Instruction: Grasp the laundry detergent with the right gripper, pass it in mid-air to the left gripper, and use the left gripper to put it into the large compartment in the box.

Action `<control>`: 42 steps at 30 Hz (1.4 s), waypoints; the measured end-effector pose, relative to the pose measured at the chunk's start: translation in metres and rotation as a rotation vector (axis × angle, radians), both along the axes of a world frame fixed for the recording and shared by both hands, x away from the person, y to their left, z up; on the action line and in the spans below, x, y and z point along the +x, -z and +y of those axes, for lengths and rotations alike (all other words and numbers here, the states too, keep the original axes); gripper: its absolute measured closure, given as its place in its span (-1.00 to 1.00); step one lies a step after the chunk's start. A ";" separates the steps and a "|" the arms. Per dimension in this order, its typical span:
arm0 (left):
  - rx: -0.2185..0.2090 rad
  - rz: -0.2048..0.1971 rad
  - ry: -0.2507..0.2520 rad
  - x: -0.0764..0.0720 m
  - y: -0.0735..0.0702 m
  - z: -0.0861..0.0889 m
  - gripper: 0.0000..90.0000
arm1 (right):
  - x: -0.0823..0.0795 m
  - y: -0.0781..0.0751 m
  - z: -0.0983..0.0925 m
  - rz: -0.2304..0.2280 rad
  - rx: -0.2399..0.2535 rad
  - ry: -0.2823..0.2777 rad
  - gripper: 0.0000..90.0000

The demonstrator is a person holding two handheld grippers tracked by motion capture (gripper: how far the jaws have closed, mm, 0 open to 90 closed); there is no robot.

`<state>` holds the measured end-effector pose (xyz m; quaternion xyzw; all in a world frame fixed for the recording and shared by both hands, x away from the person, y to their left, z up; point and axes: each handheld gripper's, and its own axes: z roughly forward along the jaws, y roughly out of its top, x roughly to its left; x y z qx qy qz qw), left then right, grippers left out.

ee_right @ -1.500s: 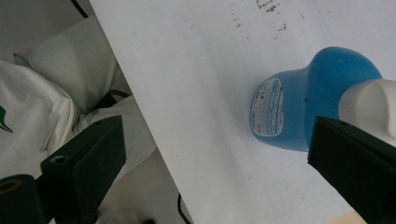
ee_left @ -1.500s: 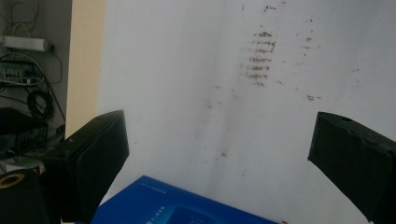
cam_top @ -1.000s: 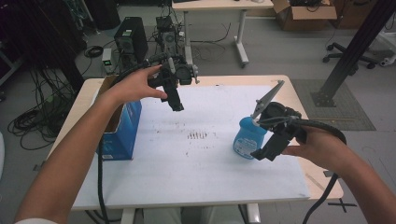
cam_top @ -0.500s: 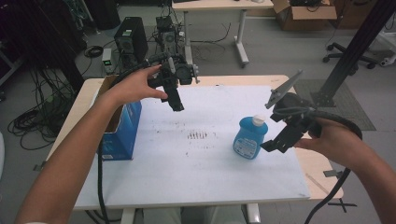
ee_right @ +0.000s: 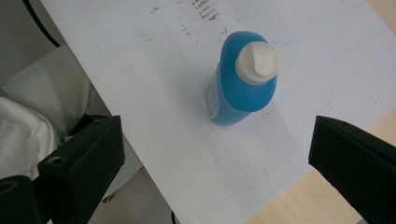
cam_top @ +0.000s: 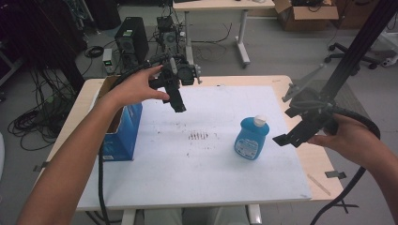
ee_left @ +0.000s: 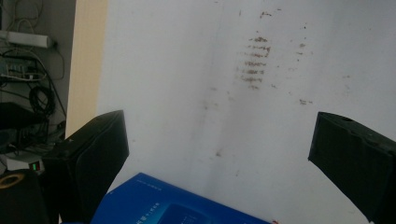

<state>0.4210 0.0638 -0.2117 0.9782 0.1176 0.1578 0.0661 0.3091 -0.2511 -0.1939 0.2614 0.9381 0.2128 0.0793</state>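
Observation:
A blue bottle (cam_top: 252, 138) with a white cap stands upright on the white sheet (cam_top: 211, 178) at the table's right. In the right gripper view the blue bottle (ee_right: 243, 79) appears from above, clear of the jaws. My right gripper (cam_top: 293, 126) hovers just right of it, open, with nothing between its jaws; in its own view the right gripper (ee_right: 217, 158) has its jaws wide apart. My left gripper (cam_top: 178, 104) hangs open above the sheet's far left, beside a blue box (cam_top: 123, 126). Its own view shows the left gripper (ee_left: 219, 154) above the blue box's (ee_left: 177, 207) edge.
Brown stains (cam_top: 198, 136) mark the middle of the sheet. The open-topped box stands at the table's left edge. Bare wood of the table (cam_top: 324, 161) lies under my right hand. Computer gear (cam_top: 131, 40) and cables sit on the floor behind.
My right gripper has let go of the bottle and drawn back to the right; the bottle stays upright on the sheet. The left gripper has hardly moved.

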 end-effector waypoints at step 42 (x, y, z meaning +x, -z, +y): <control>0.001 0.003 -0.028 -0.002 0.010 0.007 -0.88 | 0.007 0.061 -0.028 -0.010 0.127 0.073 -0.93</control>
